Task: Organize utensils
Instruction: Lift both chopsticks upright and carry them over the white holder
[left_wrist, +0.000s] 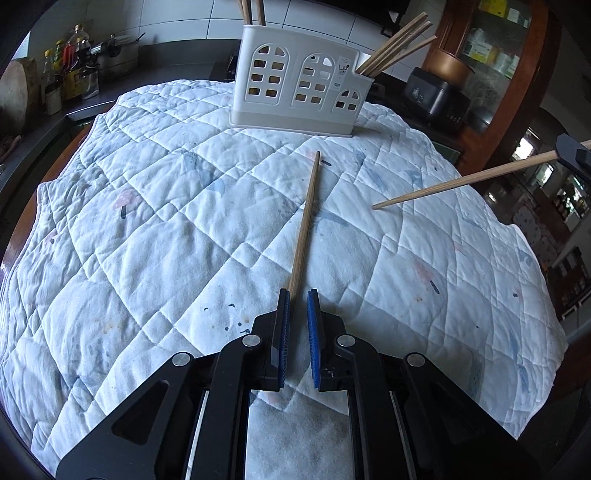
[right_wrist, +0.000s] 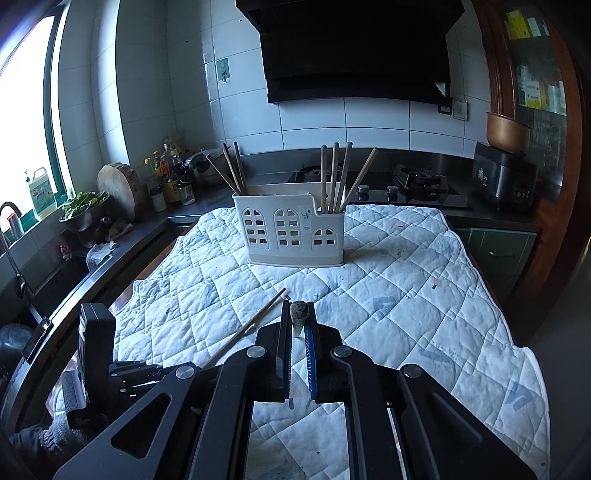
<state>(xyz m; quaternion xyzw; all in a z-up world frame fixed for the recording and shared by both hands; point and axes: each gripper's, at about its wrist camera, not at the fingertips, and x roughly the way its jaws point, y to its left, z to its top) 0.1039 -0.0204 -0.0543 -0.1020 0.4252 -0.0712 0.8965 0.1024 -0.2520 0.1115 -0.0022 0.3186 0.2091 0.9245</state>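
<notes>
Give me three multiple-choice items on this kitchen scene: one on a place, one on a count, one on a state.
1. Where does the utensil holder stand?
A. On the quilted cloth
B. On the stove
C. In the sink

2. How many chopsticks are outside the holder?
A. One
B. Two
C. Five

3. What is the state of the right claw?
A. Wide open and empty
B. Shut on a spoon
C. Shut on a chopstick

Key:
1. A, as the holder's base sits on the cloth at its far side.
2. B, as the loose chopstick lies on the cloth and the held chopstick slants above it.
3. C, as the pads press on the held chopstick's thick end.
</notes>
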